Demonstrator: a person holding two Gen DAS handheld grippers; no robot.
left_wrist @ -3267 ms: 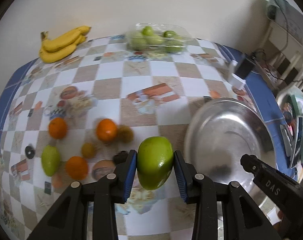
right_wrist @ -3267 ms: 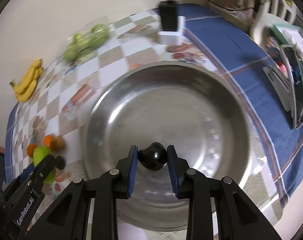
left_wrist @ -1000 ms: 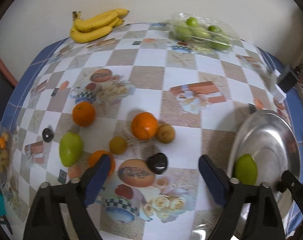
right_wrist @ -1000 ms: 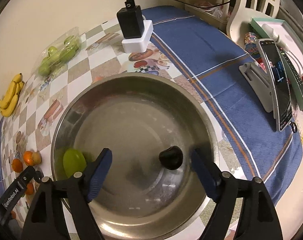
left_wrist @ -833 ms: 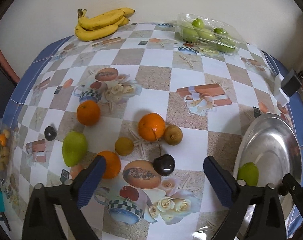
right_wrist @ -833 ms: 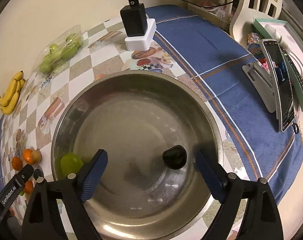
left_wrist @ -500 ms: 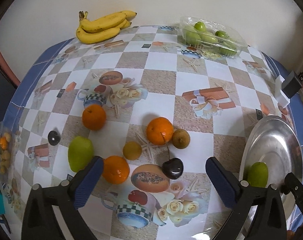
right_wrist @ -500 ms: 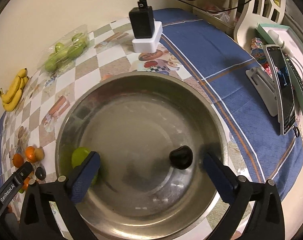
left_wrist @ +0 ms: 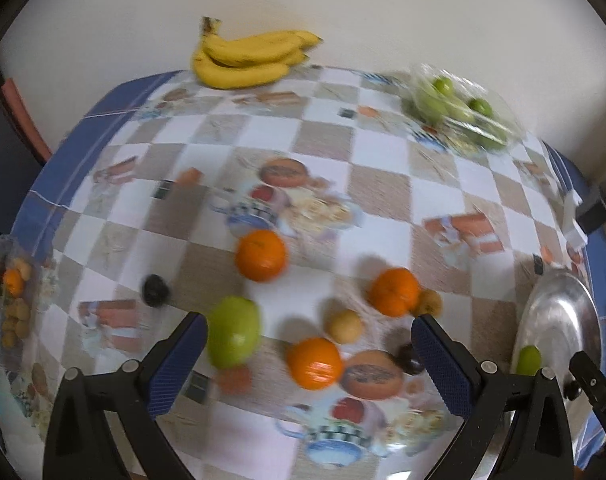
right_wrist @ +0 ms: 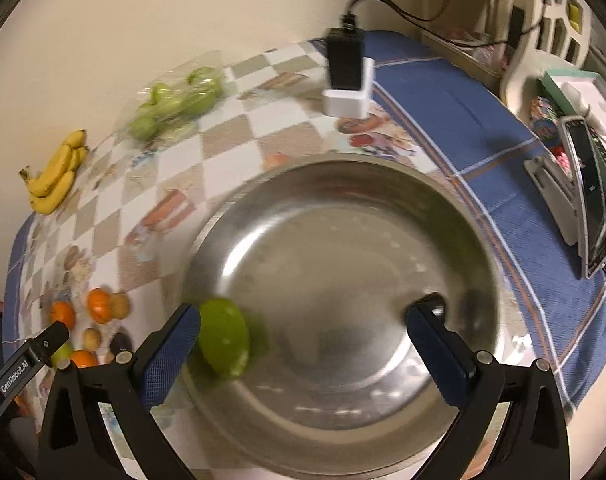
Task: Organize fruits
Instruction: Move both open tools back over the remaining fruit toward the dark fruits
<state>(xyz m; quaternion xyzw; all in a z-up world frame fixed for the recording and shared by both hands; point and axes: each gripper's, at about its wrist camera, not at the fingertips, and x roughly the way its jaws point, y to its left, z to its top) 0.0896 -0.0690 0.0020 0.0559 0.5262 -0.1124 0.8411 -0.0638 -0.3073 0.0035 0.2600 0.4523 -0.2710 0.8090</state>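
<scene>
Left claw agape, tilted down over fruits.

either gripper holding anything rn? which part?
Nothing held. Left gripper and right gripper have just opened wide, nothing between the pads; a green fruit lies in the bowl.

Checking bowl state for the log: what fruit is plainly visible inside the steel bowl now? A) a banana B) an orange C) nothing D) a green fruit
D: a green fruit lies inside the bowl near its left wall in the right wrist view; the oranges and bananas are out on the tablecloth.
</scene>
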